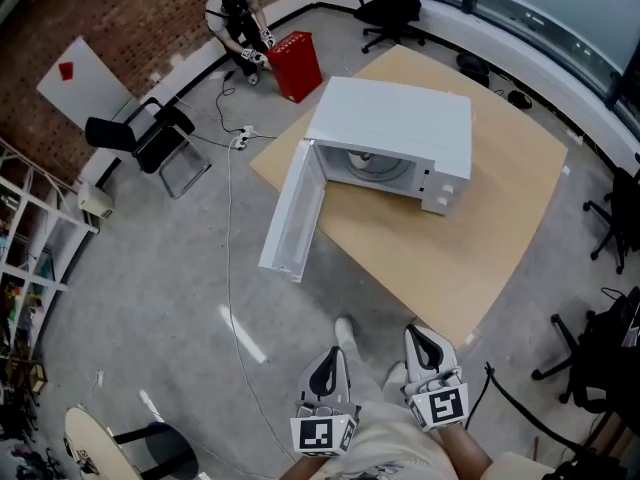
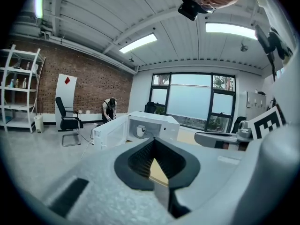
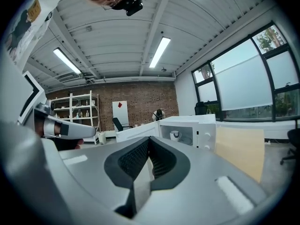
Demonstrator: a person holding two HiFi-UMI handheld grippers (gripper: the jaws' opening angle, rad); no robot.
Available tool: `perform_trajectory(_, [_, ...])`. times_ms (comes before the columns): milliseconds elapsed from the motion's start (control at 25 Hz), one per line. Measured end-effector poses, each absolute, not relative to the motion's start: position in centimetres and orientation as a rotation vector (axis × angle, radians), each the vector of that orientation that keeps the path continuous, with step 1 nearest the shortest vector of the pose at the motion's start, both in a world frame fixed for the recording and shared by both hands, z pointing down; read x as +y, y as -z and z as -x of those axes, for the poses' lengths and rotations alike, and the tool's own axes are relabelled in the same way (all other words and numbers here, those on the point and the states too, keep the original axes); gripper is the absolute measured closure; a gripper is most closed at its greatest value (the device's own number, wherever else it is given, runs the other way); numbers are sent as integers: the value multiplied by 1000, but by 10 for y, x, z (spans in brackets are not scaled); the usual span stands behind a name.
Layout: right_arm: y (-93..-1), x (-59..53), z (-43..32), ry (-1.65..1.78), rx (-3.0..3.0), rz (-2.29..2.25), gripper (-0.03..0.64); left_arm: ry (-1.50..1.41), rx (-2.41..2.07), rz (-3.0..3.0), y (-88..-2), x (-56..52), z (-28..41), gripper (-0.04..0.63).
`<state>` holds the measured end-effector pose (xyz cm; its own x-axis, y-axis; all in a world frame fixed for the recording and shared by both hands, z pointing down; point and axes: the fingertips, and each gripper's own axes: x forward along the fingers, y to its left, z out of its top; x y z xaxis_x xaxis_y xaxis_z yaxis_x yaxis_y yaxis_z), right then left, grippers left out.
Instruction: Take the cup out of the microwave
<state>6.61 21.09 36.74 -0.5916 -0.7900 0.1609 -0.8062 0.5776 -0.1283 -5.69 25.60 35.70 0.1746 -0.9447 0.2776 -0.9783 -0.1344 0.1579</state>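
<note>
A white microwave (image 1: 395,128) stands on a light wooden table (image 1: 480,228), with its door (image 1: 295,213) swung wide open to the left. A white cup (image 2: 140,131) stands inside the cavity, and the right gripper view shows the cup (image 3: 175,135) as well. In the head view the inside of the cavity is too small to make the cup out. My left gripper (image 1: 328,373) and right gripper (image 1: 432,348) are held side by side, well short of the table's near corner. The left gripper (image 2: 153,142) and the right gripper (image 3: 149,139) both point at the microwave, shut and empty.
A person (image 1: 238,23) crouches beside a red bin (image 1: 296,65) at the far wall. A black chair (image 1: 140,133) and shelves (image 1: 25,238) stand on the left. A cable (image 1: 232,268) runs across the grey floor. Office chairs (image 1: 590,338) stand to the right of the table.
</note>
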Motion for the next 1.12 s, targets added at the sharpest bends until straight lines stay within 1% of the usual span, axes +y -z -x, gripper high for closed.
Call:
perform_trajectory(320, [-373, 124, -23, -262, -2645, -1475, 611, -173, -1713, -2235, -364, 156, 98, 592])
perform_trajectory(560, [-371, 73, 0, -245, -2597, -1537, 611, -178, -1674, -2265, -362, 108, 128, 592])
perform_trajectory(800, [-384, 33, 2, -279, -2596, -1533, 611, -214, -1725, -2231, -377, 64, 131, 592])
perform_trajectory(1080, [-402, 1, 0, -309, -2605, -1491, 611, -219, -1781, -2221, -393, 15, 117, 592])
perform_trajectory(1120, [-404, -4, -1, -315, -2608, -1496, 611, -220, -1775, -2227, -397, 7, 113, 582])
